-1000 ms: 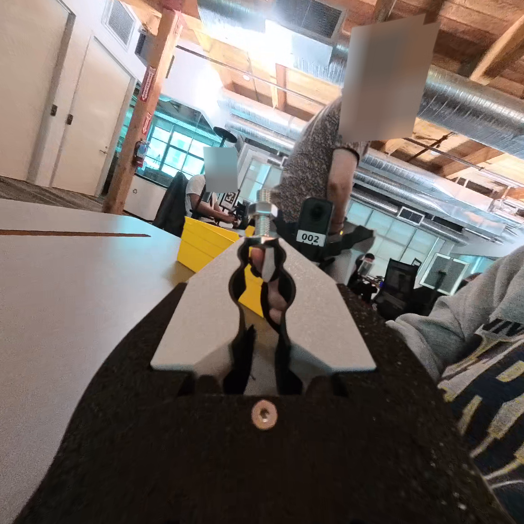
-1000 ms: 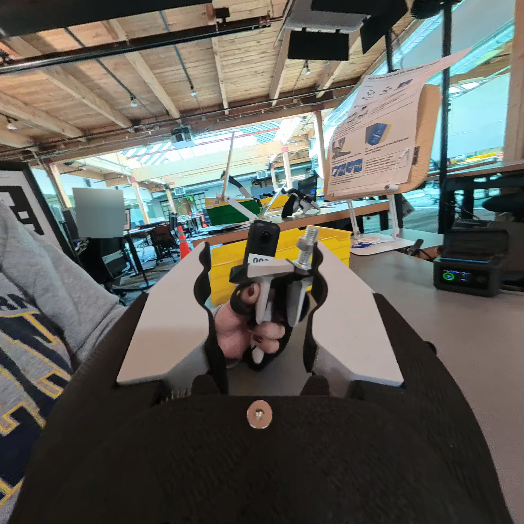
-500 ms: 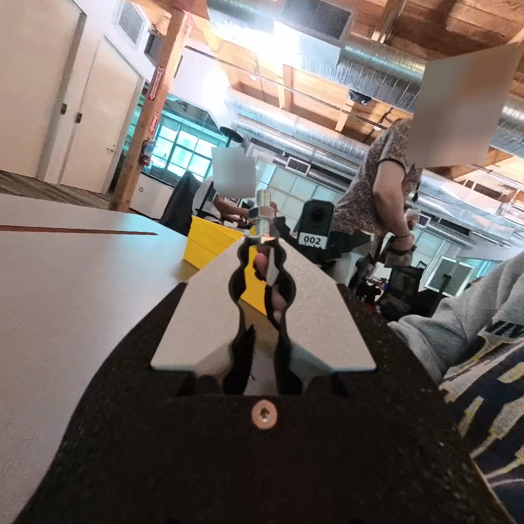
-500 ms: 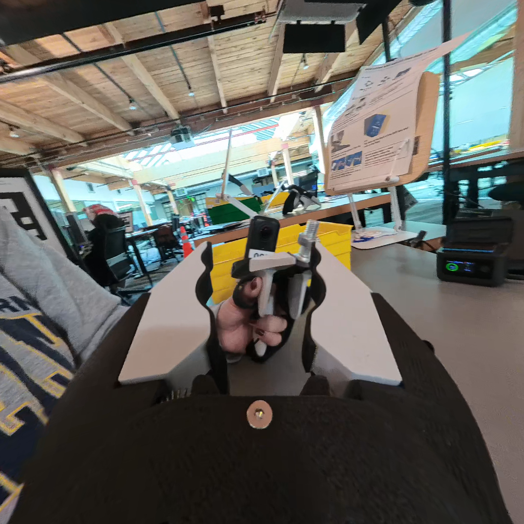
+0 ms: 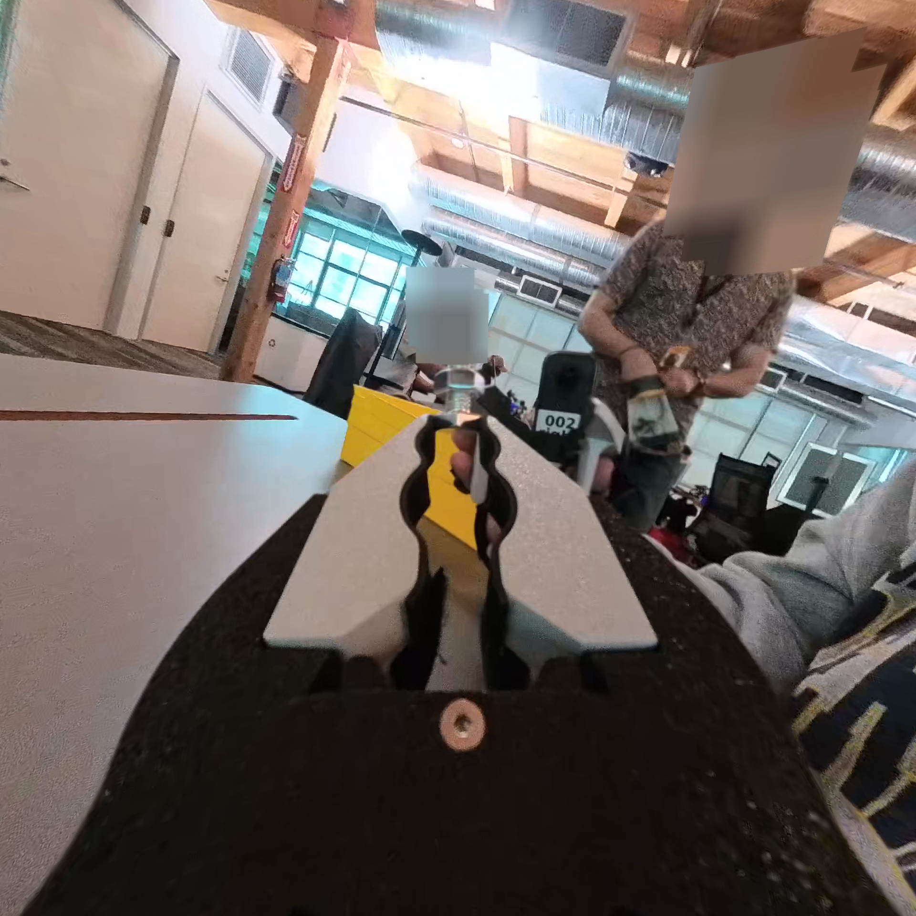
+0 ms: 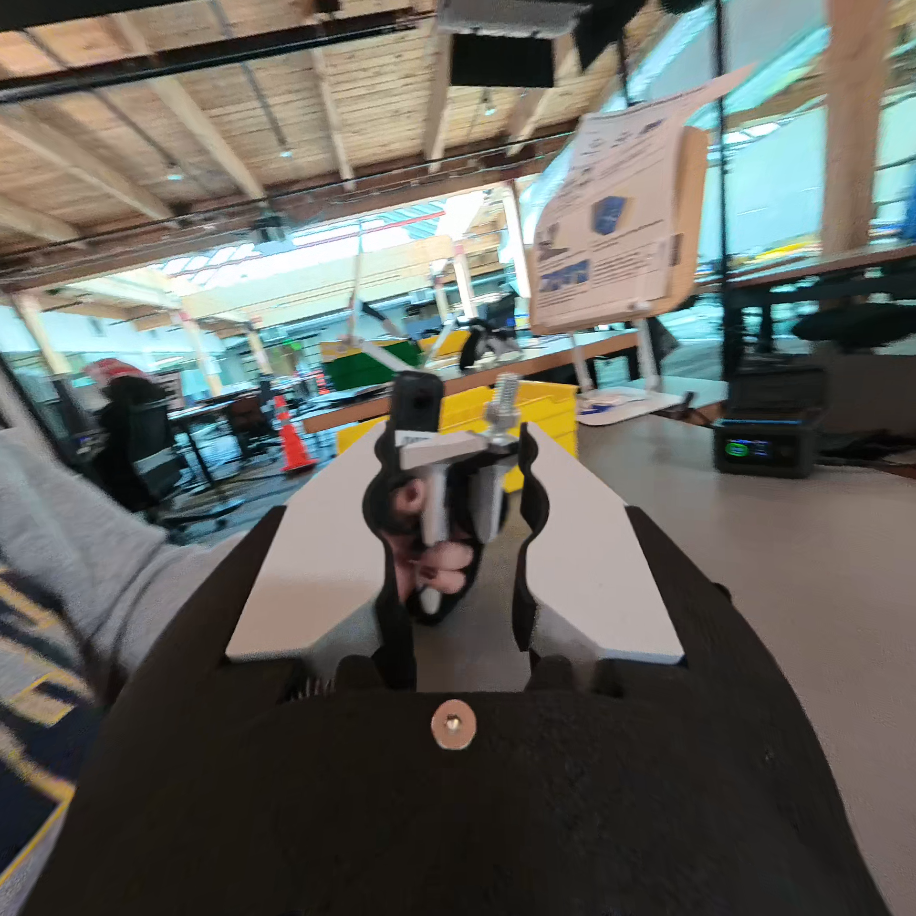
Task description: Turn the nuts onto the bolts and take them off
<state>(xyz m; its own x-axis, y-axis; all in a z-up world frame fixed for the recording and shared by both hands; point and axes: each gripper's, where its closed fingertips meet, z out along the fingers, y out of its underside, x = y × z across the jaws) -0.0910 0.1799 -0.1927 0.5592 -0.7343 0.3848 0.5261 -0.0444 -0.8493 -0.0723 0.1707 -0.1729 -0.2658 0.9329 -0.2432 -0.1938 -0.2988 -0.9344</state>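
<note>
The bolt (image 5: 459,407) with its nut (image 5: 459,380) is pinched upright at the left tongs (image 5: 457,424) tips, and the right tongs (image 6: 452,441) are held wide apart with nothing gripped.

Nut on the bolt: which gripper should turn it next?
Right, probably. The left gripper is shut on the bolt, with the nut above its fingertips. The right gripper is open, empty and facing the bolt, so it is free to grip the nut.

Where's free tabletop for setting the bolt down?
Left of the yellow bin, the grey table is bare up to the brown groove. Right side, between bin and black device, is also bare. Crowded between the hand-held grippers.
</note>
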